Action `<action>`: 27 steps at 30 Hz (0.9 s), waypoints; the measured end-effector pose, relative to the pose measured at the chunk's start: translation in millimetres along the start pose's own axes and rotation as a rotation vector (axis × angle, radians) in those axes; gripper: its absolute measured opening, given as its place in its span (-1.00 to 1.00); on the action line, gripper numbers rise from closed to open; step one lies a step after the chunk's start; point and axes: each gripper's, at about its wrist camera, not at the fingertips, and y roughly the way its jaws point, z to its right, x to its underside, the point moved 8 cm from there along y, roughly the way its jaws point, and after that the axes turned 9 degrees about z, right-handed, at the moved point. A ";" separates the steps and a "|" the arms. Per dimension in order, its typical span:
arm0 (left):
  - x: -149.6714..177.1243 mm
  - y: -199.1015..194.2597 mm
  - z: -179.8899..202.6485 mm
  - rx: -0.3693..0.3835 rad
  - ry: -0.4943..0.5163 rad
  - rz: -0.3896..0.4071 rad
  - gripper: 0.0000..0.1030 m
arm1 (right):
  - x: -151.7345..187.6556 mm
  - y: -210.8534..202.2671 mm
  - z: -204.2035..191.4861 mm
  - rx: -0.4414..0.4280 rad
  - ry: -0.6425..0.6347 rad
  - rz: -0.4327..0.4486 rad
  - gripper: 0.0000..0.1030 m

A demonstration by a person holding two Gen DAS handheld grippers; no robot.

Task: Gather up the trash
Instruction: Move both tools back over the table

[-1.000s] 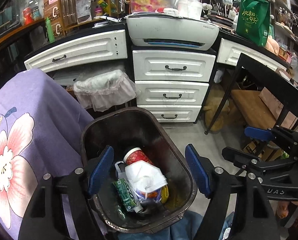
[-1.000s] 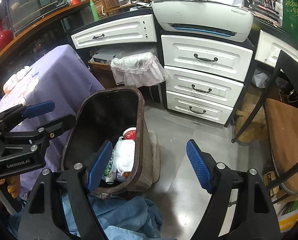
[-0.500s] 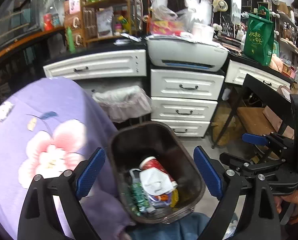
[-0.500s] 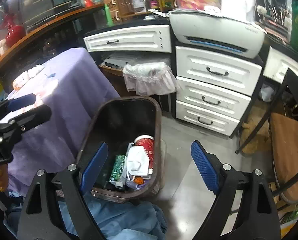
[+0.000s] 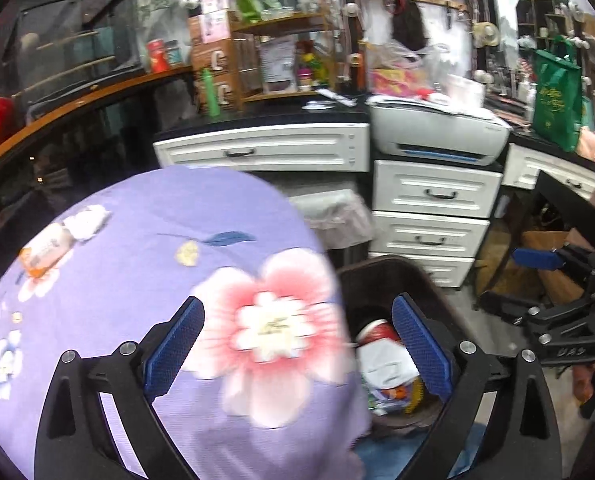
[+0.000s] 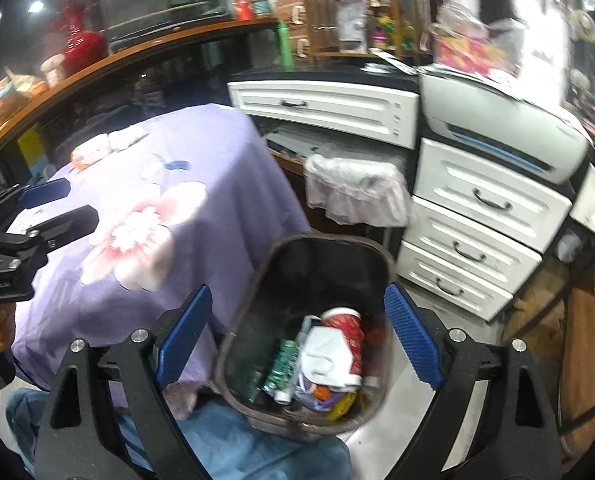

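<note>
- Our left gripper (image 5: 297,354) and right gripper (image 6: 299,338): jaws opening, empty.
- Wrapper (image 5: 45,250) on table (image 5: 137,280), left of bin (image 6: 257,320): light, crinkly; we pinch mid-body.

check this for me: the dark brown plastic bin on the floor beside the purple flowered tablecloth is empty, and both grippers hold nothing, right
Not quite. The dark brown plastic bin beside the purple flowered tablecloth is not empty: the right wrist view shows a red paper cup, a white face mask and a green wrapper inside. The rest holds: the left gripper and right gripper hold nothing, their jaws opening.
</note>
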 end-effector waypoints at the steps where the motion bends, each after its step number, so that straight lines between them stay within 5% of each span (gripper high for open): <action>1: 0.1 -1.7 -9.4 -0.012 -0.003 0.000 0.82 | -4.7 4.2 -8.9 -0.018 -0.011 0.000 0.70; 16: 5.5 -6.8 -180.4 -0.229 0.010 -0.059 0.84 | -57.0 72.0 -134.2 -0.265 -0.088 -0.052 0.76; 27: -1.8 50.0 -288.2 -0.290 0.188 -0.170 0.84 | -86.4 132.9 -206.7 -0.350 -0.192 -0.089 0.76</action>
